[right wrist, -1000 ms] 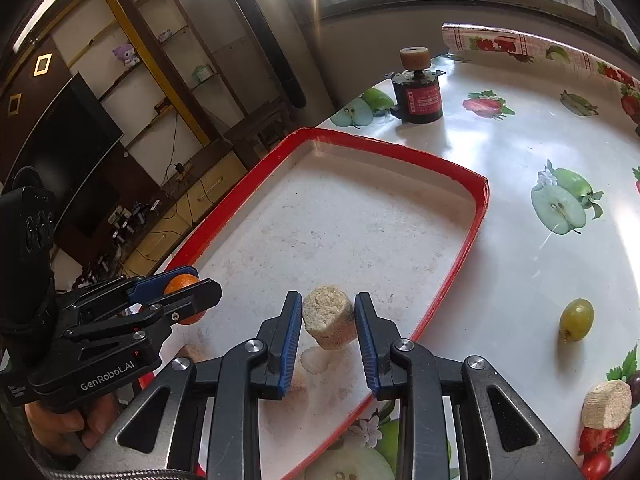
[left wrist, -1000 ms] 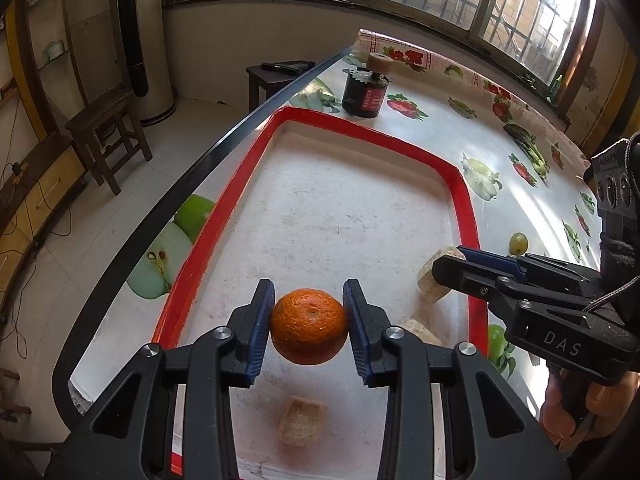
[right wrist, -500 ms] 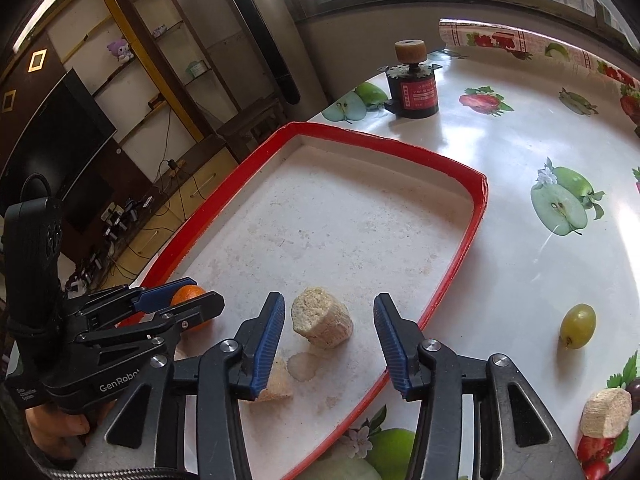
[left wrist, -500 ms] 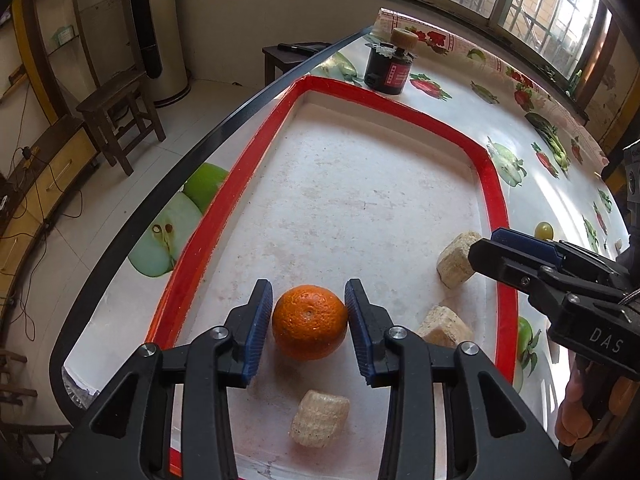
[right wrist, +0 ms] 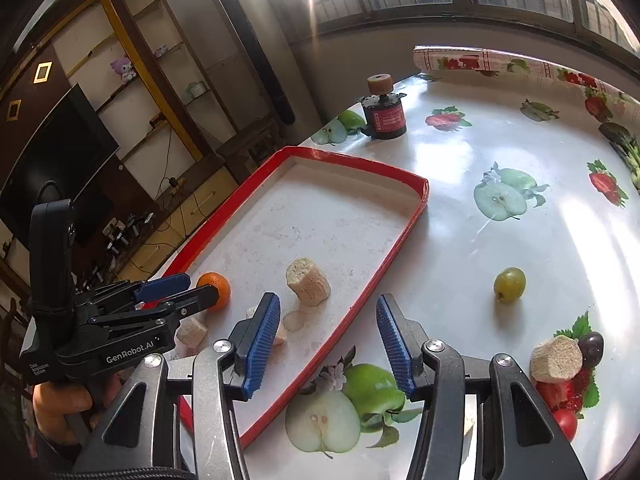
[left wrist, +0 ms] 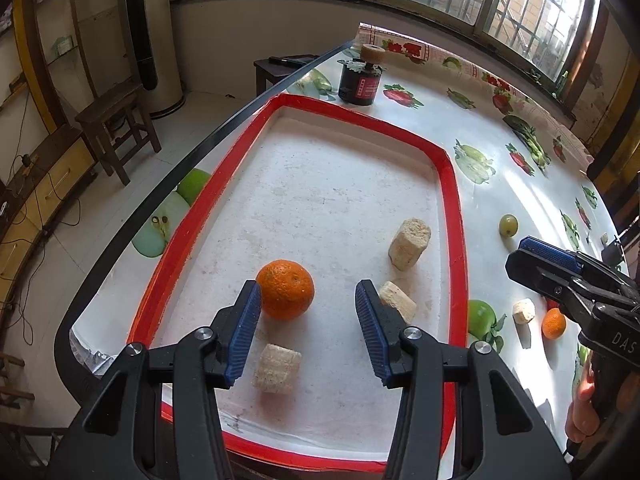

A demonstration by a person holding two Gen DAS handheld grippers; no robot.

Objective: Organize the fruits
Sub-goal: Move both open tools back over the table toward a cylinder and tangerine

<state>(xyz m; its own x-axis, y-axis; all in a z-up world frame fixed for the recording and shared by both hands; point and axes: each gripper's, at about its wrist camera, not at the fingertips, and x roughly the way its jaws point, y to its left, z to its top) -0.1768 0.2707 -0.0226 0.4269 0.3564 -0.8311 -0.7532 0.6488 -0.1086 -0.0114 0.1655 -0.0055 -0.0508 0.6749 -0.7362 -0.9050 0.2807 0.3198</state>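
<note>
A glossy oilcloth table (left wrist: 496,200), white and printed with apples and strawberries, lies under both tongs, its surface throwing back window glare. On it sits a wide, shallow rectangular tray (left wrist: 448,168) with a bright red raised rim and a matte, grainy white floor, directly ahead of the left gripper (left wrist: 308,304) and ahead and to the left of the right gripper (right wrist: 326,322). Beyond the tray's far end stands a squat black cylindrical can (left wrist: 358,86) with a red label and a tan cork-like knob on top. The left gripper's ribbed blue pads are opening and grip nothing; the round, dimpled orange (left wrist: 285,289) rests on the tray floor just ahead of its left pad, seemingly clear of it. A rough beige cylindrical chunk (left wrist: 409,243) stands ahead and right of these tongs, another (left wrist: 397,301) lies just beside the right pad, and a third (left wrist: 276,368) lies below the gap. The right gripper's jaws are opening too, empty, straddling the tray's red edge, with the standing chunk just ahead of its left pad. To its right on the cloth sit a smooth green grape-like fruit (right wrist: 509,285) and another crumbly chunk (right wrist: 556,359); a smaller orange (left wrist: 554,323) lies outside the tray, near it in the left view.
</note>
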